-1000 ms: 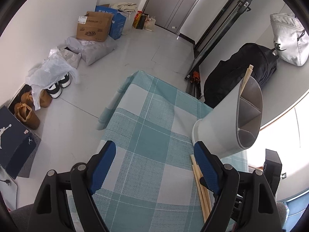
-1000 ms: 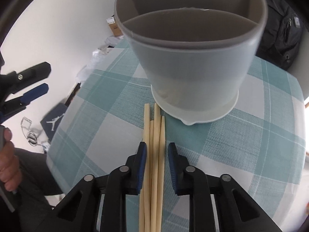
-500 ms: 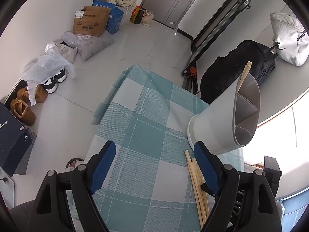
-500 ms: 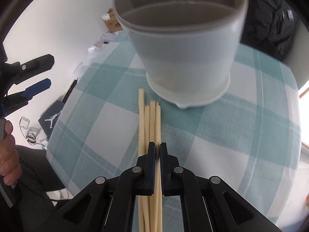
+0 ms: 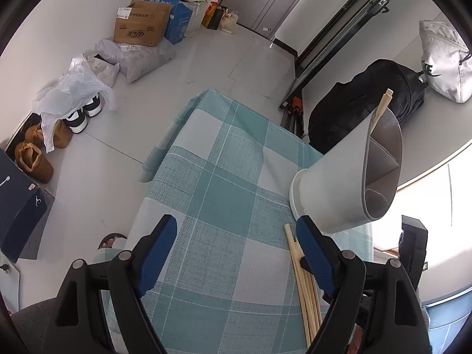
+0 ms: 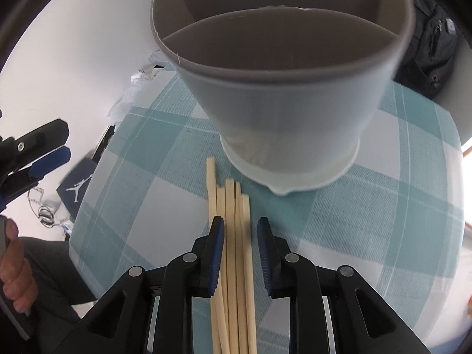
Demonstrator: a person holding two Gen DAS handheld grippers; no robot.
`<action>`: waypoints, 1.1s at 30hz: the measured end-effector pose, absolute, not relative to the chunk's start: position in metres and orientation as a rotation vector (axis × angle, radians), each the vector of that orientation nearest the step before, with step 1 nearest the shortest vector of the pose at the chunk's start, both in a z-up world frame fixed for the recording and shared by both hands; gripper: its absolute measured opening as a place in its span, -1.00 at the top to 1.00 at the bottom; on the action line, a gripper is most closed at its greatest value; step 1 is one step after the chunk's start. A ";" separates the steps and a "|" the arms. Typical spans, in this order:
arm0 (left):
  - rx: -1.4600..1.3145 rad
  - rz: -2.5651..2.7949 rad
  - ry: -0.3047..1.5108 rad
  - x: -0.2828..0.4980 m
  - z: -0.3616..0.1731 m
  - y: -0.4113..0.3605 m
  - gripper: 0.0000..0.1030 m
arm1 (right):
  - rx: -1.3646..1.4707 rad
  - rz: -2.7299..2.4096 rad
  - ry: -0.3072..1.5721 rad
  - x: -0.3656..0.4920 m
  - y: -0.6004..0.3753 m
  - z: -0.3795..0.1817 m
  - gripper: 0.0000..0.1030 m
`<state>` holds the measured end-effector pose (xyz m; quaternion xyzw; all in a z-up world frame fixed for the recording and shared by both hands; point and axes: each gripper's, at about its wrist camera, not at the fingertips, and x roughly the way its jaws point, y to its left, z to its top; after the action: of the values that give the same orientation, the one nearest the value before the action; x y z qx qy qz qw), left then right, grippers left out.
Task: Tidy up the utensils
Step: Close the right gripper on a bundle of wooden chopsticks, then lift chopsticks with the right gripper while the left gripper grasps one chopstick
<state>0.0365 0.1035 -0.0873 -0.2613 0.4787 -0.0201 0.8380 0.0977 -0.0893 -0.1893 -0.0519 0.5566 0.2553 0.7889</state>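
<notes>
My right gripper (image 6: pixel 240 244) is opening narrowly around the chopsticks (image 6: pixel 233 236), none clamped. I should be isolating one pair before closing. My left gripper (image 5: pixel 236 253) is hovering wide, empty, mid-tabletop (image 5: pixel 212 194).

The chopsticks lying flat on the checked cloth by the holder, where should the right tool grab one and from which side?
Judging by their pose, take one chopstick from above, at mid-length, pinching across its thin width. The chopsticks lie flat, side by side, pointing at the holder, so only the top is free. The right tool, jaws opening, straddles several; centre on one at the bundle's edge.
</notes>
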 end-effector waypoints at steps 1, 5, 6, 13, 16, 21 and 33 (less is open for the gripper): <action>-0.554 -0.042 1.014 0.037 -0.087 0.103 -0.55 | -0.115 0.550 1.192 0.098 -0.086 -0.190 0.57; -0.550 -0.040 1.021 0.038 -0.089 0.102 -0.55 | -0.080 0.561 1.192 0.098 -0.087 -0.192 0.82; -0.548 -0.039 1.024 0.039 -0.090 0.101 -0.55 | -0.069 0.562 1.193 0.097 -0.090 -0.193 0.89; -0.520 -0.020 1.073 0.041 -0.102 0.095 -0.55 | 0.033 0.573 1.148 0.092 -0.115 -0.179 0.90; -0.503 -0.023 1.106 0.043 -0.107 0.089 -0.55 | 0.059 0.592 1.086 0.085 -0.123 -0.164 0.90; -0.482 -0.067 1.158 0.047 -0.114 0.072 -0.55 | 0.121 0.623 0.989 0.072 -0.137 -0.141 0.93; -0.402 -0.008 1.241 0.061 -0.129 0.044 -0.54 | 0.319 0.591 0.878 0.055 -0.201 -0.122 0.92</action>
<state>0.0612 0.0440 -0.1286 -0.1872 0.5772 -0.0037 0.7948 0.0550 -0.2012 -0.1220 0.1514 0.4170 0.2807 0.8511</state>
